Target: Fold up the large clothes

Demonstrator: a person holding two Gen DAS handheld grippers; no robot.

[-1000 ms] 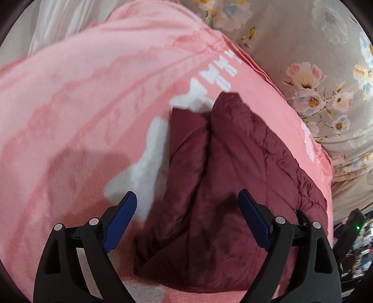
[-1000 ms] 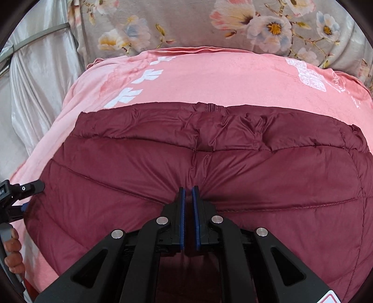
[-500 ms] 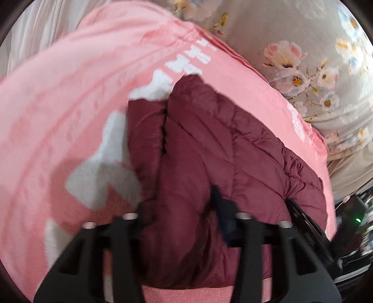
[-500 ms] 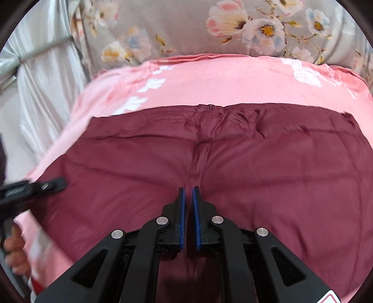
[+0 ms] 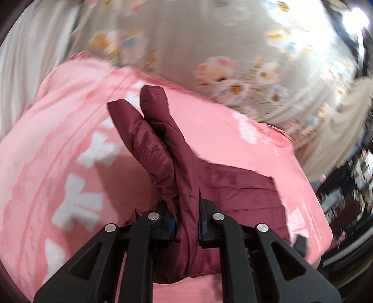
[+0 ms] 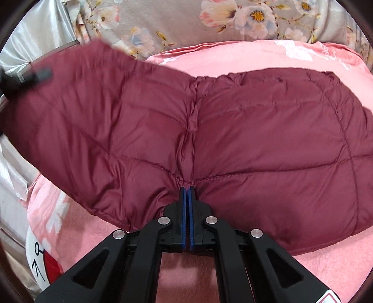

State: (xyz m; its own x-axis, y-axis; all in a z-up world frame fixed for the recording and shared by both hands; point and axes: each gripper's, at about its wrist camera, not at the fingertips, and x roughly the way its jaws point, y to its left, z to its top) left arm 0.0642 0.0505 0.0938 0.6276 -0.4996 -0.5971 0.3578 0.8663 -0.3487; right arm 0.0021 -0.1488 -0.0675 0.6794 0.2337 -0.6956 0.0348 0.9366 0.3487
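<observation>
A maroon quilted puffer jacket (image 6: 256, 130) lies on a pink blanket (image 6: 244, 56). My right gripper (image 6: 186, 188) is shut on the jacket's near edge at a seam. My left gripper (image 5: 186, 223) is shut on a thick fold of the same jacket (image 5: 163, 149) and holds that end lifted off the blanket, so the fabric stands up in two lobes. In the right wrist view the jacket's left end is raised, with the left gripper (image 6: 25, 79) blurred at the far left.
The pink blanket (image 5: 58, 151) with white motifs covers the bed. A grey floral sheet (image 5: 233, 58) lies behind it, also in the right wrist view (image 6: 209, 21). Silvery fabric (image 6: 30, 42) hangs at the left. Dark clutter (image 5: 354, 174) stands beyond the bed's right edge.
My left gripper went from open above the jacket to shut on a fold, then lifted that end up. The right gripper stayed shut on the near edge.
</observation>
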